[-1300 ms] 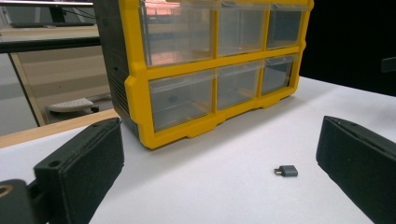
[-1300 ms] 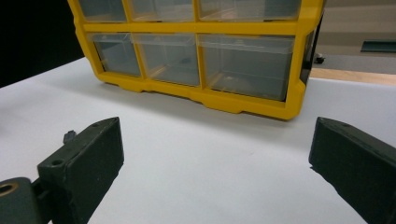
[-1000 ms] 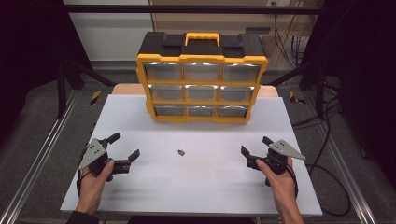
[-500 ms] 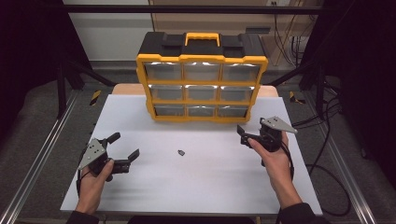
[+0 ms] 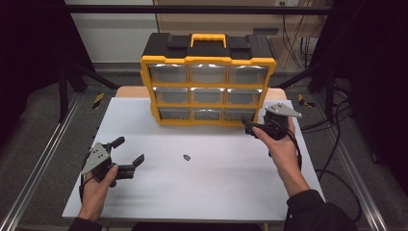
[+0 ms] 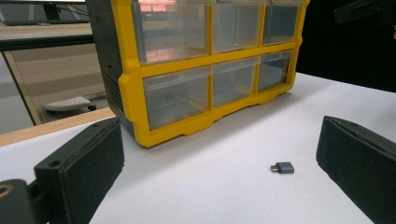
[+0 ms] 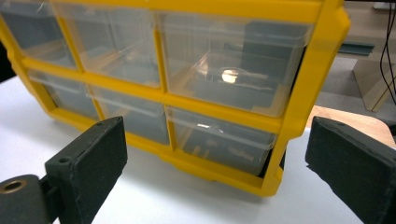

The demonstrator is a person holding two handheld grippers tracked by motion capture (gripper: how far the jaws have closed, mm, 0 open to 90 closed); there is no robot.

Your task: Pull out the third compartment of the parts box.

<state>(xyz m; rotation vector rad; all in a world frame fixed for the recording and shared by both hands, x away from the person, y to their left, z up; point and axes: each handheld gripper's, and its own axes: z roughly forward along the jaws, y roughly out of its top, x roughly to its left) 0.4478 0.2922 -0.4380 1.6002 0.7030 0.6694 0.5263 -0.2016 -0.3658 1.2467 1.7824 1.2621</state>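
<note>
Yellow drawer box (image 5: 208, 82): just ahead of right gripper (image 5: 257, 126), jaws spread wide at its lower right corner.
Left gripper (image 5: 130, 155): low near table (image 5: 216, 192) front-left edge, jaws wide apart, empty.
Small grey plug (image 5: 186, 157): on bare white tabletop, ahead-right of left gripper, apart.

The small grey part (image 5: 186, 157) on the white table (image 5: 216, 192) is too small in the high view to identify; the left gripper view (image 6: 283, 167) shows a gold-tipped end but not what it is. The organizer (image 5: 208, 86) is cut off by the top edge in both gripper views, so only 2 of its rows show there. What lies inside its clear drawers (image 7: 219, 74) is blurred by glare and cannot be told. In the high view, 1 jaw of the right gripper (image 5: 255, 126) is hidden behind the hand (image 5: 281, 144). Both forearms run off the bottom edge.
</note>
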